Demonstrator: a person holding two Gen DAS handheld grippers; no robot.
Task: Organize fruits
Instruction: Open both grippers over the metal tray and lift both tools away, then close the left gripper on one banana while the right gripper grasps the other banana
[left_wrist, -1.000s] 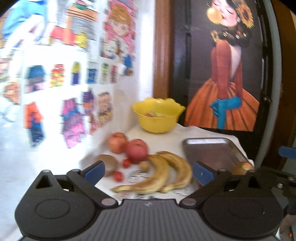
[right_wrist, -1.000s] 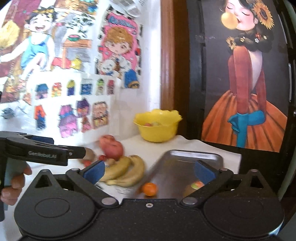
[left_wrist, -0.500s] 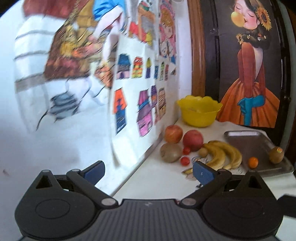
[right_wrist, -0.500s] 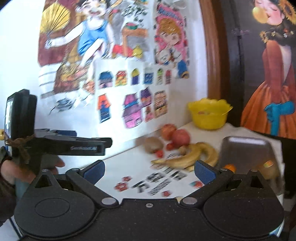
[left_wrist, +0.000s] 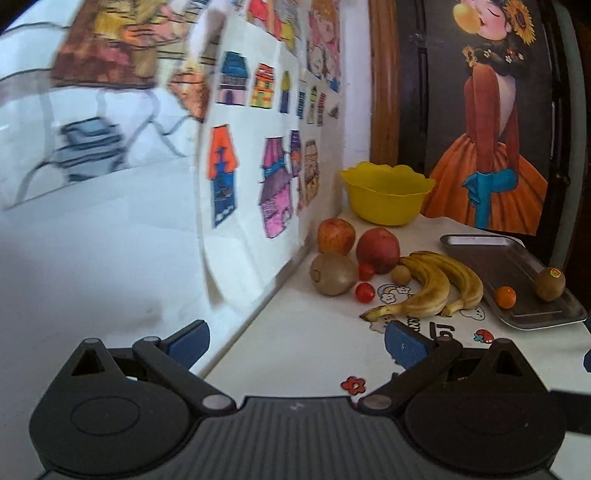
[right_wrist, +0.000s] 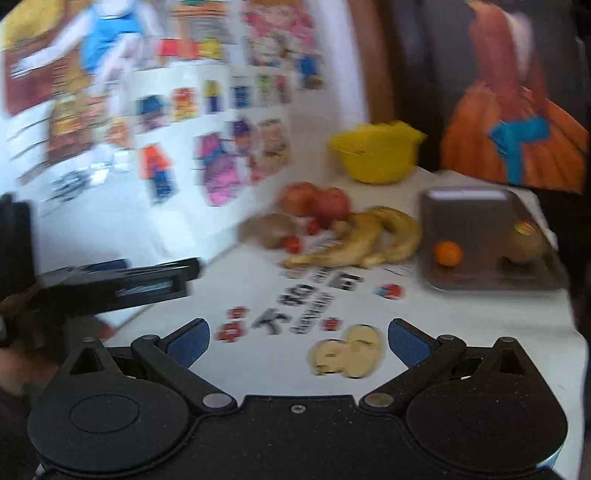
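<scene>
Fruits lie well ahead of both grippers, none of them in hand. The left gripper (left_wrist: 295, 341) hovers over the near part of the table (left_wrist: 303, 354) close to the wall edge, its blue pads spread apart with nothing between them. The right gripper (right_wrist: 297, 341) is likewise spread and empty, above the printed cloth near the table's front edge; its view is blurred.

Outward from there, a pair of bananas (left_wrist: 432, 286) lies mid-table. Beyond them, toward the wall edge, sit a large kiwi (left_wrist: 333, 274), two cherry tomatoes (left_wrist: 365, 291), a small brown fruit (left_wrist: 401, 274) and two apples (left_wrist: 377, 250). Along the right edge stands a metal tray (left_wrist: 491, 258) holding a small orange (left_wrist: 505, 297) and a second kiwi (left_wrist: 550, 283). A yellow bowl (left_wrist: 386, 194) stands at the far corner by the wall; its contents cannot be made out.

By my reading this is a pause between placements: two fruits are sorted, the rest wait. The next move likely calls for bringing one gripper forward to the loose cluster, choosing a piece, and closing on it gently, as round fruit may roll.
</scene>
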